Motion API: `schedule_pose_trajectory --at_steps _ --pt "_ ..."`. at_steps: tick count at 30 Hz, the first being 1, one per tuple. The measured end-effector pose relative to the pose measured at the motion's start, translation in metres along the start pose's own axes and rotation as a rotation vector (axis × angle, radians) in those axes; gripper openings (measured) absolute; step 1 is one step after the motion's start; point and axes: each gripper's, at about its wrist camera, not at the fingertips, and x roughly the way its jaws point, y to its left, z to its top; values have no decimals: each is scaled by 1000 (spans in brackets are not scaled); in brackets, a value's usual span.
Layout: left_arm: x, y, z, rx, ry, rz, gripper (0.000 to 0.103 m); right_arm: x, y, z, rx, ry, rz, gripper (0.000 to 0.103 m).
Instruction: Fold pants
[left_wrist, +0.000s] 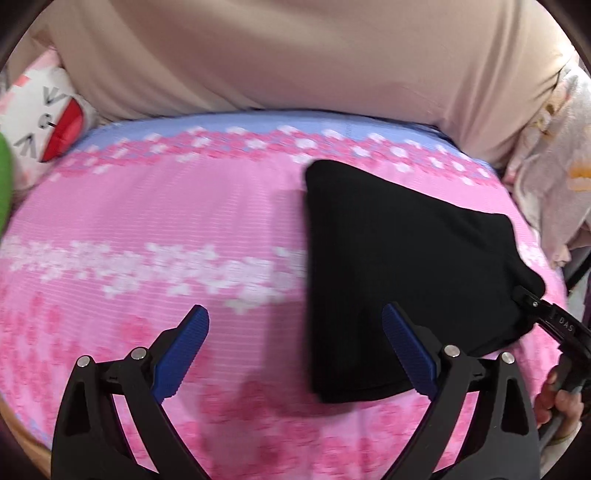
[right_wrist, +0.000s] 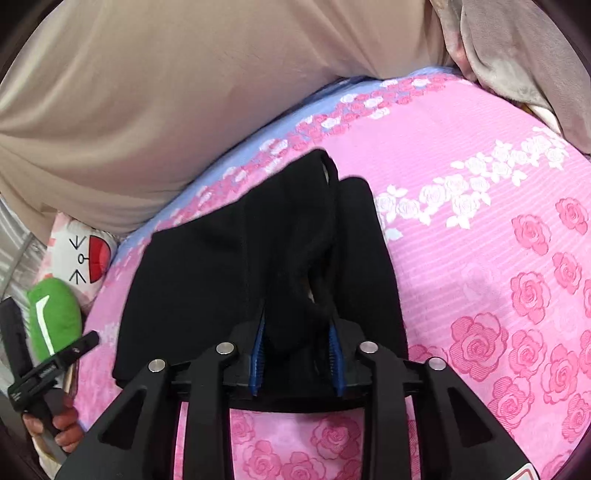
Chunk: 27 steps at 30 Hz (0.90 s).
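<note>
Nearest your right wrist camera, your right claw (right_wrist: 297, 360) is pinched narrow on a bunched fold of the black pants (right_wrist: 229, 266), the cloth gathered between its blue pads (right_wrist: 258, 354) and rising a little off the bed. From the left wrist camera, your left claw (left_wrist: 295, 350) stands wide, nothing between its blue fingers (left_wrist: 183, 350); its right finger sits over the near edge of the pants, its left finger over bare sheet.

The pants (left_wrist: 399, 266) lie folded into a compact dark slab on the pink rose-print bedsheet (left_wrist: 147, 206), toward the right half of the left camera's picture — their far corner reaches close to the band of white and pink flowers. Your right claw shows there too (left_wrist: 532, 301), at the pants' right edge, with your right hand (left_wrist: 557, 398) on its handle below. In the right camera your left hand (right_wrist: 55, 421) grips the other handle at the lower left.

Farther off, at the bed's left edge, a green plush (right_wrist: 55, 314) lies beside a white cushion with a cartoon face (right_wrist: 83, 258) — red mouth, black marks. Beyond the sheet's blue border a beige quilt (left_wrist: 295, 55) is heaped along the far side, and a pale grey-pink blanket (right_wrist: 517, 48) is piled at the far right corner.
</note>
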Motion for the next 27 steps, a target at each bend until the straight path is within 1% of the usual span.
schedule_pose_trajectory --at_steps 2,4,6,9,10,11,12,13,14,15,16,17,18,19,20,21,22,23,24,25,27 --pt "9 -5 1 -8 23 -34 95 -4 -1 3 2 -3 3 41" --pt "19 -10 2 -18 45 -46 95 -5 3 5 8 -11 29 53" --pt "27 -15 1 -10 61 -36 95 -5 6 9 -5 -17 16 56" --pt "34 -24 -1 8 72 -29 95 -6 13 20 -39 -44 -18 56" --pt "36 -27 -2 16 71 -24 95 -3 15 23 -51 -45 -19 57" --pt "37 -32 -3 39 67 -2 95 4 17 27 -68 -30 -25 57" --pt "39 -35 -3 54 64 15 95 14 20 30 -90 -4 -61 51" --pt "39 -38 -4 72 59 36 95 22 22 30 -117 6 -104 22" --pt "40 -42 -5 96 51 61 95 25 25 30 -144 14 -123 19" --pt "41 -45 -6 113 46 77 96 23 29 32 -149 12 -101 7" --pt "42 -48 -7 134 45 95 96 17 33 33 -149 5 -68 5" --pt "43 -49 -7 143 44 102 96 8 39 35 -157 -11 -23 5" --pt "44 -50 -8 150 42 106 97 -7 51 37 -196 -46 21 6" --pt "44 -50 -8 151 44 107 97 -13 59 38 -229 -52 51 13" --pt "44 -50 -8 143 45 102 97 -15 63 40 -259 -41 61 17" --pt "43 -50 -8 136 46 97 96 -16 63 41 -270 -40 38 36" --pt "37 -51 -7 133 40 75 96 -18 57 42 -263 -55 -37 45" --pt "31 -54 -8 137 32 57 97 -20 52 42 -254 -59 -69 45" --pt "25 -58 -9 147 21 40 97 -23 40 40 -229 -46 -75 45" --pt "19 -63 -11 164 10 20 97 -26 30 38 -198 -34 -59 45" --pt "10 -82 -15 233 -3 -27 98 -32 12 31 -129 -17 -24 45"
